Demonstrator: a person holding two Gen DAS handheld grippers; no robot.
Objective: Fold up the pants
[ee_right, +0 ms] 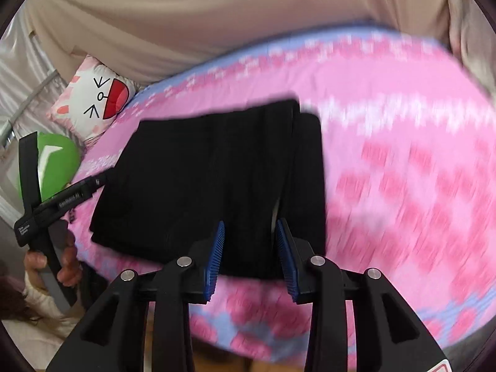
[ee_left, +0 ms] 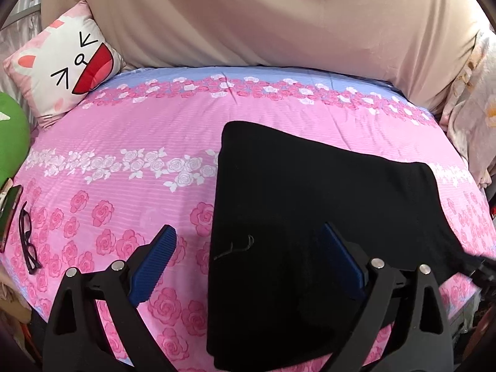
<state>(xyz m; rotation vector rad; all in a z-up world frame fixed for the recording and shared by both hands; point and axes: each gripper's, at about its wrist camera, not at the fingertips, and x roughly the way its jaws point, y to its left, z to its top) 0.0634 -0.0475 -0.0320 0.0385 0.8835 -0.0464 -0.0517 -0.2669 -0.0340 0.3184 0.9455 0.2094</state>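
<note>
The black pants (ee_left: 297, 235) lie folded into a rough rectangle on the pink rose-print bed cover (ee_left: 139, 136). My left gripper (ee_left: 248, 254) is open wide above the pants' left edge, one blue pad over the cover, the other over the cloth, holding nothing. In the right wrist view the pants (ee_right: 210, 179) lie ahead, with a narrow second layer along their right side. My right gripper (ee_right: 250, 248) is open with a moderate gap, hovering over the pants' near edge. The right view is motion-blurred. The left gripper body shows there at the left (ee_right: 52, 207).
A cat-face pillow (ee_left: 66, 65) and a green cushion (ee_left: 12, 136) sit at the bed's far left. Black glasses (ee_left: 28, 241) and a phone (ee_left: 9, 214) lie at the left edge. A beige cloth (ee_left: 279, 18) hangs behind. A floral quilt (ee_left: 474, 114) is at right.
</note>
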